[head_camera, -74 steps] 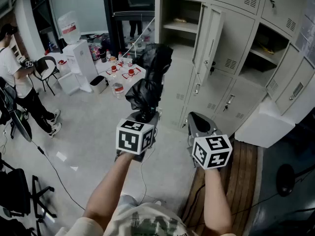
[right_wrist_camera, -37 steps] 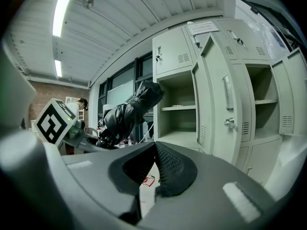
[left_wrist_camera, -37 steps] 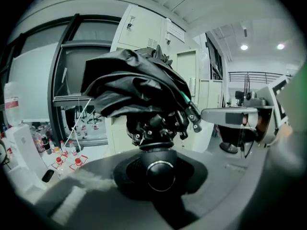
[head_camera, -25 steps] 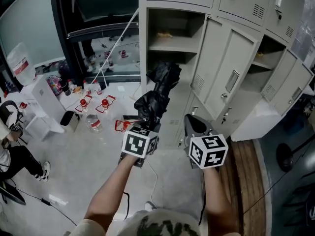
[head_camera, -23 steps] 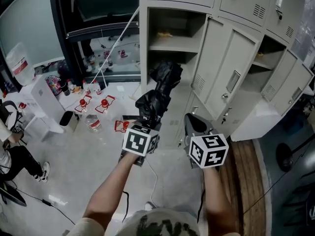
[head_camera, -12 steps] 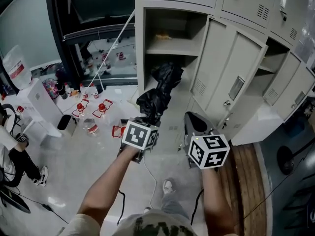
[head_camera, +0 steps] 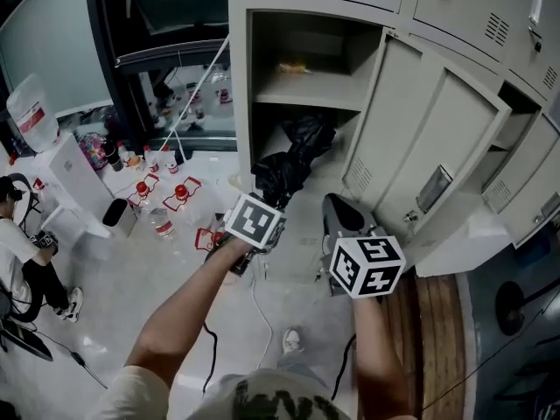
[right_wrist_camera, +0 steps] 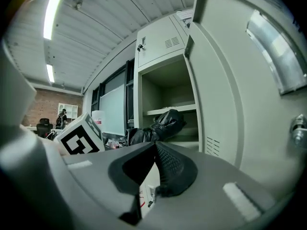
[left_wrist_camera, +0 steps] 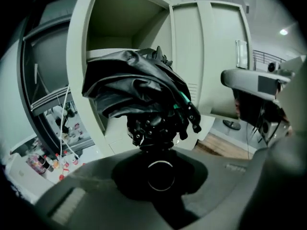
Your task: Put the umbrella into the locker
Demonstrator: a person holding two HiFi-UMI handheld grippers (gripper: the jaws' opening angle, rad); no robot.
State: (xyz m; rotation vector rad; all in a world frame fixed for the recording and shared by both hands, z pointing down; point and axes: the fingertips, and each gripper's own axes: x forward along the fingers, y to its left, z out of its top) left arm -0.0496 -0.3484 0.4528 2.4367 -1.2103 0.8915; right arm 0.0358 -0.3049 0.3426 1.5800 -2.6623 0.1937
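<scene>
A folded black umbrella [head_camera: 287, 163] sticks up and forward out of my left gripper [head_camera: 265, 201], which is shut on its lower end. In the left gripper view its crumpled canopy [left_wrist_camera: 136, 87] fills the middle, in front of the open locker [left_wrist_camera: 129, 23]. The umbrella's top end reaches the mouth of the locker's lower space, under the shelf [head_camera: 306, 100]. The locker door [head_camera: 416, 160] stands open to the right. My right gripper [head_camera: 337, 213] hovers beside the left one, shut and empty, and its pads [right_wrist_camera: 165, 164] meet. From there I see the umbrella [right_wrist_camera: 160, 126] to the left.
A small yellowish thing [head_camera: 293, 66] lies on the locker shelf. More grey lockers [head_camera: 516, 24] run to the right. Bottles [head_camera: 162, 195] and a white dispenser [head_camera: 61, 164] crowd the floor at left, near a seated person [head_camera: 22, 243]. A cable [head_camera: 258, 309] trails below my arms.
Both grippers and my head have moved closer to the open locker. The umbrella's top has gone from in front of the locker to the mouth of its lower space.
</scene>
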